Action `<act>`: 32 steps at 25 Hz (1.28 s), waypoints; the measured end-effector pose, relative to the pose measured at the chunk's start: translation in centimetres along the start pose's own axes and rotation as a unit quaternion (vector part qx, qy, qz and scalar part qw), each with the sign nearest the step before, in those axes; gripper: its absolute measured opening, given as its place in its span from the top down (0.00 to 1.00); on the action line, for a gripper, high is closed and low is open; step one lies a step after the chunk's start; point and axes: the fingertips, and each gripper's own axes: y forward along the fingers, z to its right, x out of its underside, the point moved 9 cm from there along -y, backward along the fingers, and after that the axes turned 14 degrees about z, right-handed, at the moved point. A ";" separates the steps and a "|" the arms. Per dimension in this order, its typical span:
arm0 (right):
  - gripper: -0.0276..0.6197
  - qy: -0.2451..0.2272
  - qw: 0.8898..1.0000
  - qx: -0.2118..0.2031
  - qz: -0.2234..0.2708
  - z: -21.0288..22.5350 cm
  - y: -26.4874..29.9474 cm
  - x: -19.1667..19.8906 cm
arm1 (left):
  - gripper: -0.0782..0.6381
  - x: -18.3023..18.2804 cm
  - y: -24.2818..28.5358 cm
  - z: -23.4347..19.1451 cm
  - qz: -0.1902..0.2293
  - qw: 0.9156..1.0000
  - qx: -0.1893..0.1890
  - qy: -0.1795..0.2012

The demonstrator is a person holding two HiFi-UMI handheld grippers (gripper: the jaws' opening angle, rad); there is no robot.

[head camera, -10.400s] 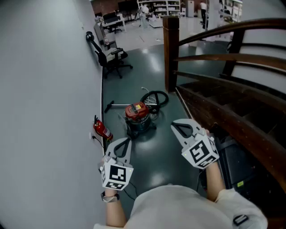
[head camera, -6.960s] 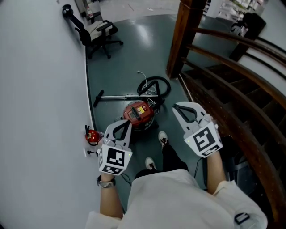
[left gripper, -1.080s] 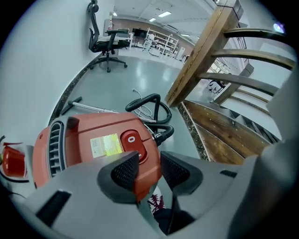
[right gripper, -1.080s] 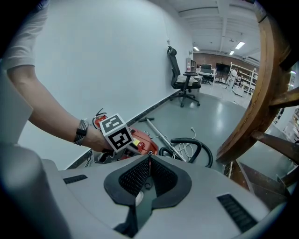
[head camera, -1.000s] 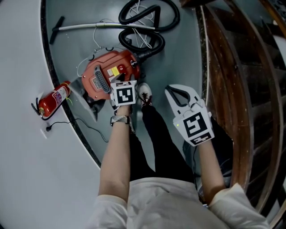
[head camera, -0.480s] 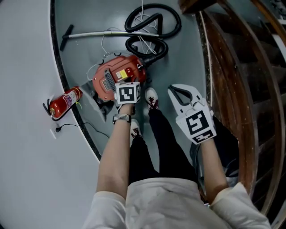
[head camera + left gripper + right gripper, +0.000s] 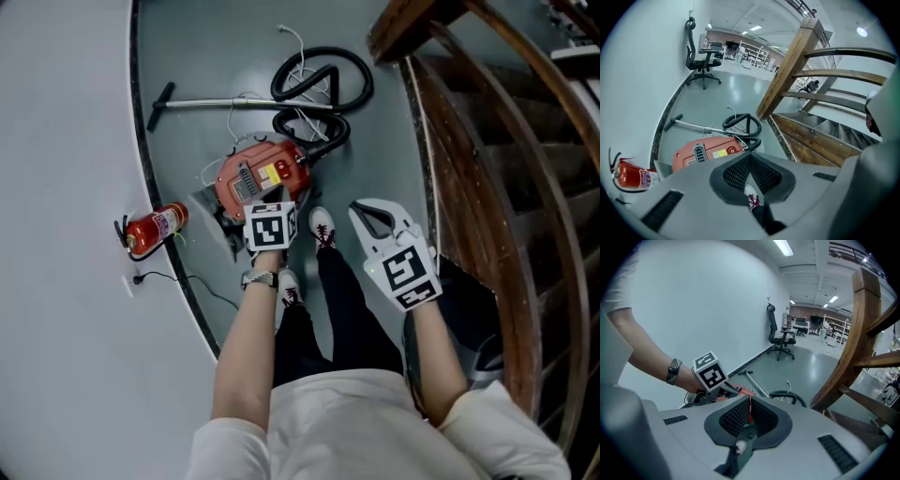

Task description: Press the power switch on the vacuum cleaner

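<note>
The red vacuum cleaner (image 7: 255, 176) lies on the grey floor by the curved wall, with its yellow label and red switch (image 7: 732, 150) on top. My left gripper (image 7: 271, 208) hangs just above the vacuum's near edge, clear of it. Its jaws have just closed and nothing is between them; in the left gripper view the tips (image 7: 750, 157) meet over the floor. My right gripper (image 7: 364, 211) is shut and empty, held to the right over the person's legs. The right gripper view shows the left gripper's marker cube (image 7: 710, 371).
A black hose (image 7: 322, 77) and a metal wand (image 7: 234, 102) lie beyond the vacuum. A red fire extinguisher (image 7: 155, 228) stands at the wall to the left. A wooden staircase (image 7: 478, 159) runs along the right. An office chair (image 7: 701, 61) stands further off.
My left gripper has drawn back from the vacuum's top toward the person and risen. The right gripper has risen a little too.
</note>
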 end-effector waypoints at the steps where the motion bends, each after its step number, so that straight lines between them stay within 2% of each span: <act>1: 0.91 0.000 1.000 0.004 0.004 -0.4 -0.5 -0.6 | 0.89 -0.3 -1.2 0.2 0.004 1.000 -0.001 0.002; 4: 0.91 -0.009 1.000 0.012 0.018 -1.3 -1.6 -2.3 | 0.89 -1.3 -4.8 0.3 0.022 1.000 -0.010 0.005; 7: 0.91 -0.018 0.999 0.022 0.032 -1.8 -2.9 -4.2 | 0.89 -2.6 -8.5 0.4 0.049 0.998 -0.020 0.023; 17: 0.91 -0.040 0.994 0.052 0.086 -4.2 -6.5 -10.5 | 0.89 -7.2 -19.5 0.8 0.152 0.987 -0.024 0.052; 25: 0.91 -0.061 0.987 0.072 0.128 -6.2 -9.9 -14.7 | 0.89 -10.6 -26.6 2.7 0.215 0.970 -0.012 0.115; 32: 0.91 -0.091 0.979 0.081 0.166 -8.1 -13.1 -18.4 | 0.89 -13.1 -32.6 5.2 0.278 0.943 0.007 0.182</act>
